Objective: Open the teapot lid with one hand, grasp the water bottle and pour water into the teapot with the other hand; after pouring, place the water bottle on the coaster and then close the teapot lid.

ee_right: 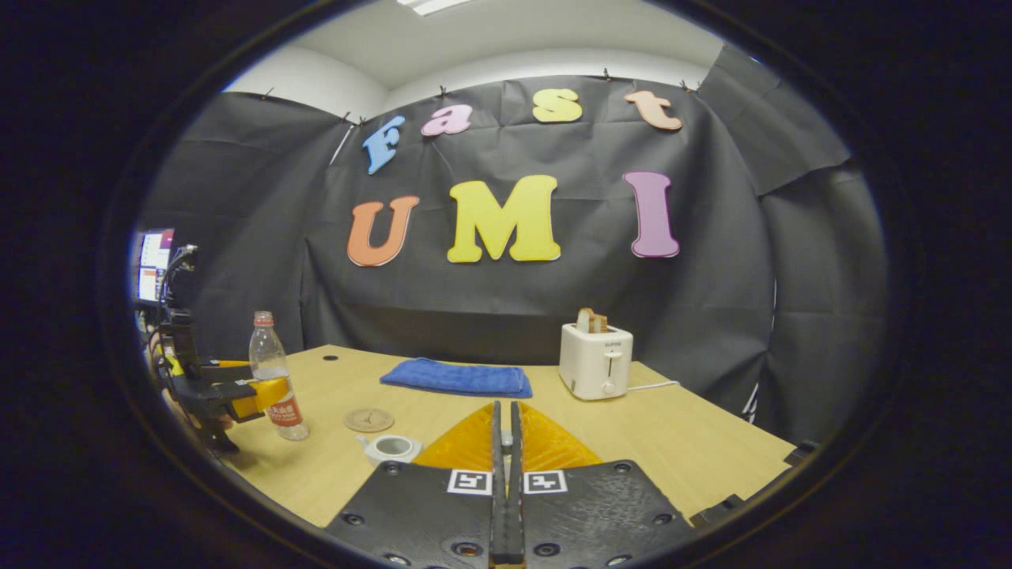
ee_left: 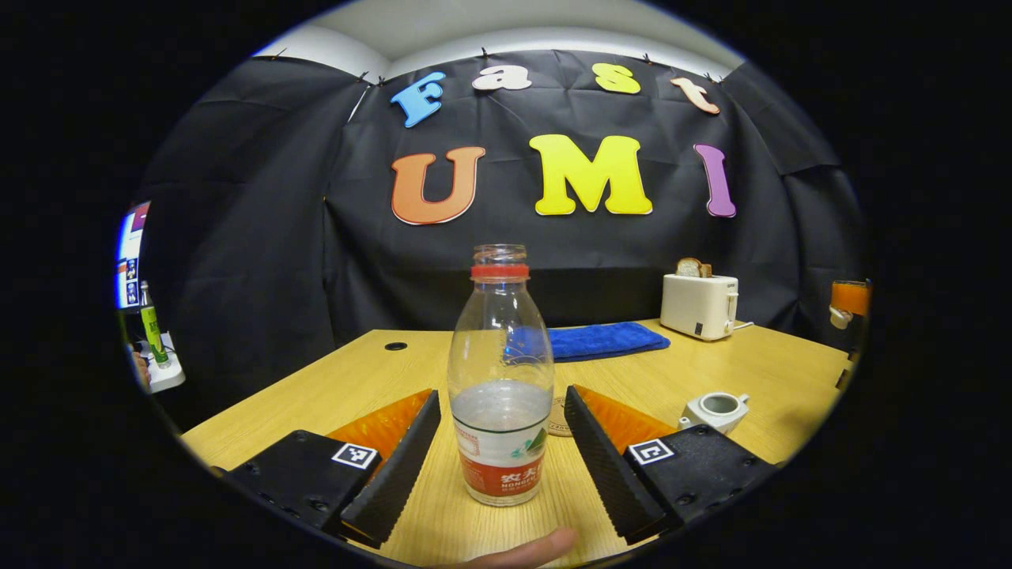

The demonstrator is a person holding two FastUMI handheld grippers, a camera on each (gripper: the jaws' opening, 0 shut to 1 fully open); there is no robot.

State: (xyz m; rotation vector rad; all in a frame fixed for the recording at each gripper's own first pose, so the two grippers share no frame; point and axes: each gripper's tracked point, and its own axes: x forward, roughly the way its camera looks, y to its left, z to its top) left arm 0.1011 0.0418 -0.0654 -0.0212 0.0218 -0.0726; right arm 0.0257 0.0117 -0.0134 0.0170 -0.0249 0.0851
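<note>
Water bottle (ee_left: 500,379), uncapped, standing on table (ee_left: 759,363) between left gripper (ee_left: 501,454), whose 2 fingers are standing apart, not touching. Right gripper (ee_right: 504,466) is pinching something small, unidentifiable. Teapot (ee_right: 390,448), lidless, sitting beside coaster (ee_right: 368,420).

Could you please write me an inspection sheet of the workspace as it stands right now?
Surface: wooden table, with a cable hole at the back left.
Job's things: water bottle upright, uncapped, part full; teapot open, lid off; coaster bare.
Clutter: blue towel; toaster with bread in it.
Grippers: left hand-held gripper open, fingers either side of the bottle, not touching; right hand-held gripper shut on something small that I cannot make out, possibly the lid.
Cables: white lead from the toaster.
Surroundings: black cloth wall; monitor at far left.
</note>
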